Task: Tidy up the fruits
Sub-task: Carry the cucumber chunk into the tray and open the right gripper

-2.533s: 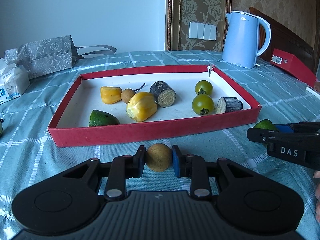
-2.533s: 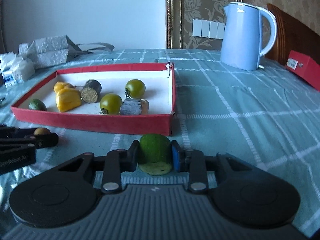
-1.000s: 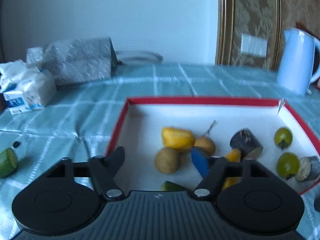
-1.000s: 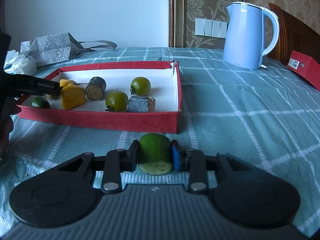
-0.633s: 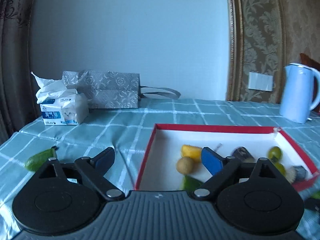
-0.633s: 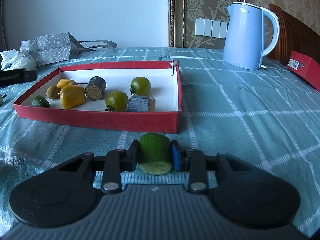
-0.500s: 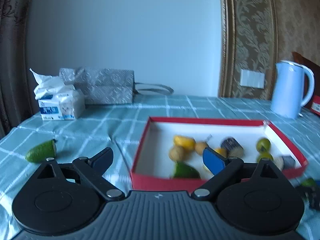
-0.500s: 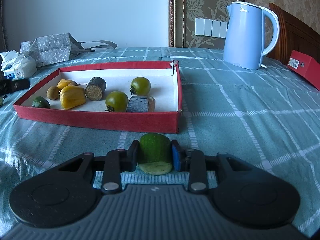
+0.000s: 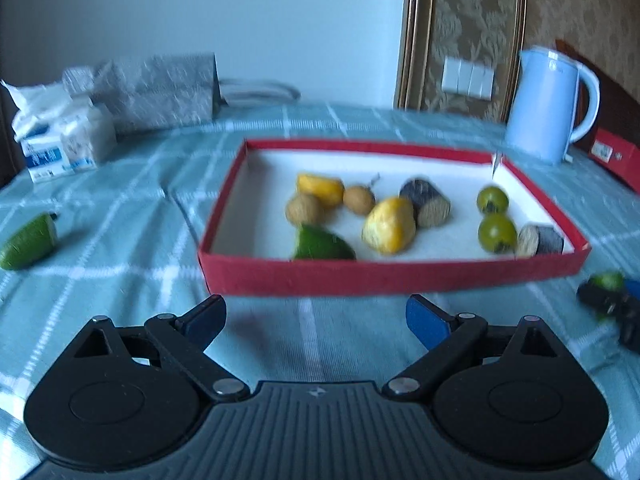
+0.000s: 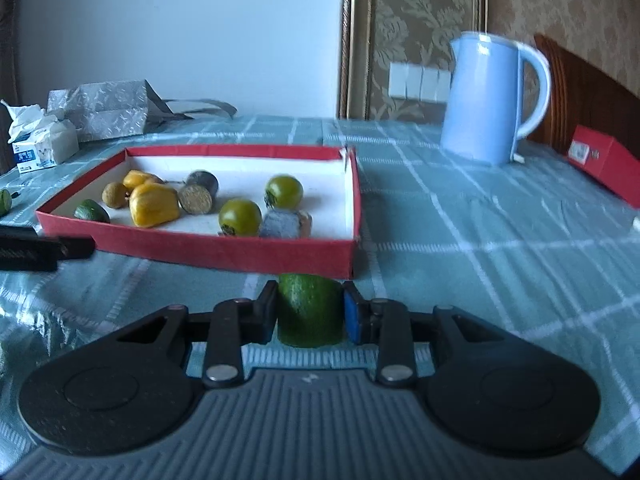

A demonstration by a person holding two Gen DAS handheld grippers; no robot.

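The green cut avocado piece (image 10: 310, 309) is clamped between the two pads of the right hand-held gripper (image 10: 310, 312), just in front of the near wall of the shallow red cardboard tray with a white floor (image 10: 224, 250). It is judged light, with a leathery skin over soft flesh, so a gentle grip across the skinned flanks, as it is taken now, seems safest; the moist cut face would likely slip or bruise. Its skin is seen as dull, dark green and slightly pebbled. The left hand-held gripper (image 9: 316, 318) is spread wide with nothing between its blue pads, above the teal checked cloth of the counter (image 9: 120, 248). In the tray, two small brown round fruits, yellow pieces, green tomatoes and dark cut chunks are gathered. Another green avocado piece (image 9: 28, 242) lies on the cloth, well apart to the left.
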